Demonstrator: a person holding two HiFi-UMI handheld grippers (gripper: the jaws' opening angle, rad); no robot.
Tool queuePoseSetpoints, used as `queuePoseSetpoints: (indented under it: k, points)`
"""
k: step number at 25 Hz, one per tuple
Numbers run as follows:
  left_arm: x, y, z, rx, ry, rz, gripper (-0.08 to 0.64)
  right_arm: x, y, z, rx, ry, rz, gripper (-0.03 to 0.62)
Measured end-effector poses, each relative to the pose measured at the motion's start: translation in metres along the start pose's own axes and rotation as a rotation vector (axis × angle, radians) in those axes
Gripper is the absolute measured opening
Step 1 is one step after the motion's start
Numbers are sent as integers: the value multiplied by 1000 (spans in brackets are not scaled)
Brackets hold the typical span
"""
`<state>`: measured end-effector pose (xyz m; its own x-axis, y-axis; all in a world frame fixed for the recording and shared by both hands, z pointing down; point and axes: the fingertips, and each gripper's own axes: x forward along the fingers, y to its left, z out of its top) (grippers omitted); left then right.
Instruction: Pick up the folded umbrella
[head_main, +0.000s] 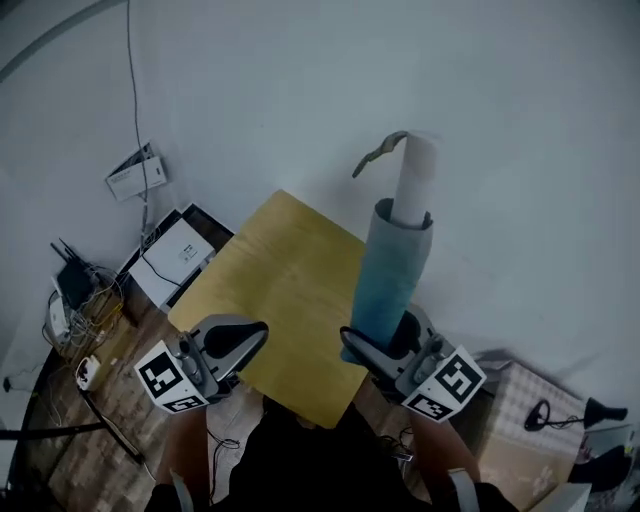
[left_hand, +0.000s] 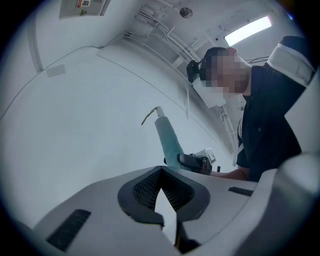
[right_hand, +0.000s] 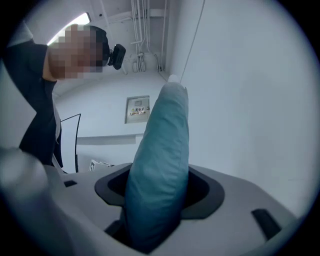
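The folded umbrella (head_main: 385, 280) in its teal sleeve stands upright in the air over the right edge of the yellow table (head_main: 280, 290), its white end and strap pointing up. My right gripper (head_main: 375, 345) is shut on the umbrella's lower part. The right gripper view shows the umbrella (right_hand: 160, 165) filling the gap between the jaws of my right gripper (right_hand: 155, 200). My left gripper (head_main: 245, 340) hovers over the table's near left edge, shut and holding nothing. In the left gripper view, my left gripper (left_hand: 160, 172) has its pads meeting, and the umbrella (left_hand: 167, 140) rises beyond it from the right gripper (left_hand: 197, 162).
White boxes (head_main: 175, 250) and a tangle of cables (head_main: 75, 300) lie on the wooden floor at the left. A cardboard box (head_main: 520, 400) stands at the right. A white wall runs behind the table.
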<state>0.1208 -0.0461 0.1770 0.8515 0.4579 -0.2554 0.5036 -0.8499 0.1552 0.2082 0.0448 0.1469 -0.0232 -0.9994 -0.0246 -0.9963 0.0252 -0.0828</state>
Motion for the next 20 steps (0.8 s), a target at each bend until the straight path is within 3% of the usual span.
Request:
queuePoseSetpoints:
  k: [4, 8, 12, 20]
  points:
    - [32, -12, 7, 19, -26, -81, 11, -50, 5, 18, 10, -57, -84, 281]
    - [58, -54, 14, 27, -36, -166, 11, -106, 10, 30, 28, -127, -117, 281]
    - [70, -99, 13, 58, 10, -199, 11, -151, 23, 37, 44, -214, -90, 281]
    - [76, -215, -22, 5, 52, -236, 11, -241, 75, 31, 64, -297, 13, 281]
